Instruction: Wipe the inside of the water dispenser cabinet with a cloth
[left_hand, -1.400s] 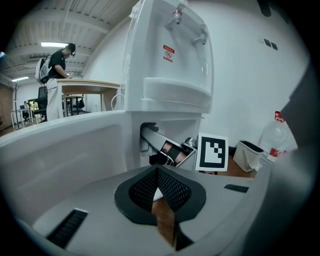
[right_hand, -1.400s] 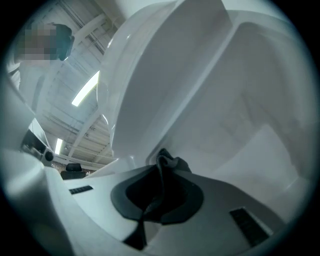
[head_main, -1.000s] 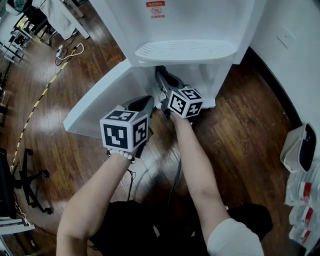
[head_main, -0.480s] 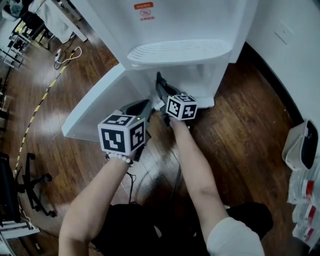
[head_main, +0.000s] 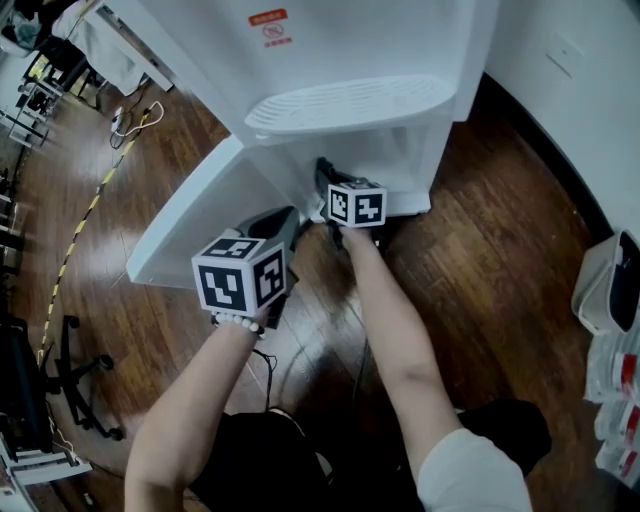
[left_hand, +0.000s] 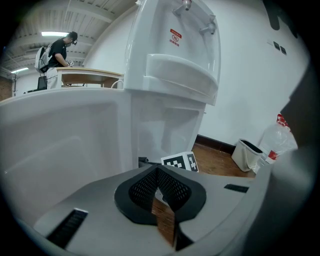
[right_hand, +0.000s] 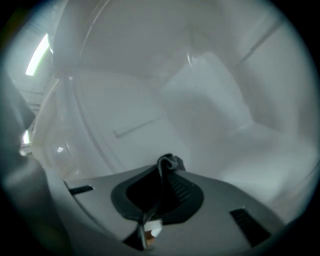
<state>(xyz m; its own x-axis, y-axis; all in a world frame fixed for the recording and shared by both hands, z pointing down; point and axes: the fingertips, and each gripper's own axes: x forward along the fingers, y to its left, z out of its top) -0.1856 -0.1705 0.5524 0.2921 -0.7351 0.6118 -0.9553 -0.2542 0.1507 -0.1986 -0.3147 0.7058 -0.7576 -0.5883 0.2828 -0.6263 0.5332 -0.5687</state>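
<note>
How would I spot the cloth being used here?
Find the tall white water dispenser and the open cabinet under its drip tray. The right gripper reaches inside, shut on a small dark grey crumpled cloth, the only dark, soft thing against the cabinet's white plastic inside.

A white bin (head_main: 597, 290) stands on the wood floor (head_main: 500, 230) beside the wall (head_main: 580, 60).

Bright ceiling strips, sheen on floor (head_main: 85, 235); fisheye edges w/ vignette; right gripper view hazy.
</note>
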